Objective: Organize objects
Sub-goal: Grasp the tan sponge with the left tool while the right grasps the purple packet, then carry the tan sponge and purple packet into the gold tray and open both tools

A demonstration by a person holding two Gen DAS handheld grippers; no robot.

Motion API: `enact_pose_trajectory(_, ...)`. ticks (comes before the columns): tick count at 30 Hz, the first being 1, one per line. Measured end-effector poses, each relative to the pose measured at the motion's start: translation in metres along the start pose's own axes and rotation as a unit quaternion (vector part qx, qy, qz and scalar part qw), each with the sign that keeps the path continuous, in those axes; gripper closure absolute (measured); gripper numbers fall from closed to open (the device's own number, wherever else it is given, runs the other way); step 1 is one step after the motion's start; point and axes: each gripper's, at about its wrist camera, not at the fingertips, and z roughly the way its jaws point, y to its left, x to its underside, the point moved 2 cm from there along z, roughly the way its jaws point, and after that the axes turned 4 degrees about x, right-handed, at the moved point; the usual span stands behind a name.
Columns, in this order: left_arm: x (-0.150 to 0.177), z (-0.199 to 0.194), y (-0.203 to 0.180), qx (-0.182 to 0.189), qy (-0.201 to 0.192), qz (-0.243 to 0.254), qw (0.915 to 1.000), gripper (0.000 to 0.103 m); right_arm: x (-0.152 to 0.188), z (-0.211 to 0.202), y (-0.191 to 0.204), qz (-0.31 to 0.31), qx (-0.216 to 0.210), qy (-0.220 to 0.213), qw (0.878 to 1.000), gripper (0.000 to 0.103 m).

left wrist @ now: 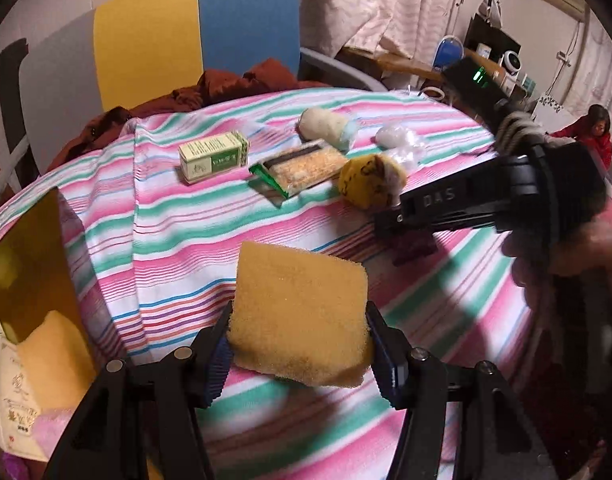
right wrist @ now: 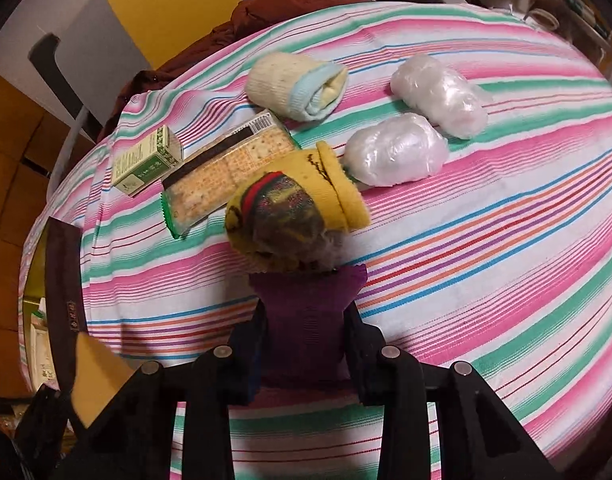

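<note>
Left wrist view: left gripper (left wrist: 298, 344) clamped on yellow sponge (left wrist: 298, 316), lifted over striped cloth (left wrist: 166, 240). Right gripper (right wrist: 306, 344) pinches purple sock (right wrist: 306, 320). Keep squeeze light, carry toward box (left wrist: 22, 264) at left.

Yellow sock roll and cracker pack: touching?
Cannot tell. In the right wrist view the yellow sock roll overlaps the cracker pack, hiding any gap; the left wrist view shows them close, edges blurred.

Both wrist views near, angled down; share striped tablecloth (left wrist: 178, 240).
</note>
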Motion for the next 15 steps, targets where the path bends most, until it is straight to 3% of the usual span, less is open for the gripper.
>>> enact_pose_trajectory(6, 0.005, -0.034, -0.002, 0.012, -0.031, 0.0, 0.9995, 0.043, 0.004, 0.0, 0.004, -0.014, 0.006, 0.002, 1.0, 0.06)
enact_pose_trajectory(15, 0.017, -0.072, 0.015, 0.02, -0.06, -0.022, 0.9978, 0.043, 0.018, -0.003, 0.023, -0.083, 0.064, -0.01, 0.994, 0.064)
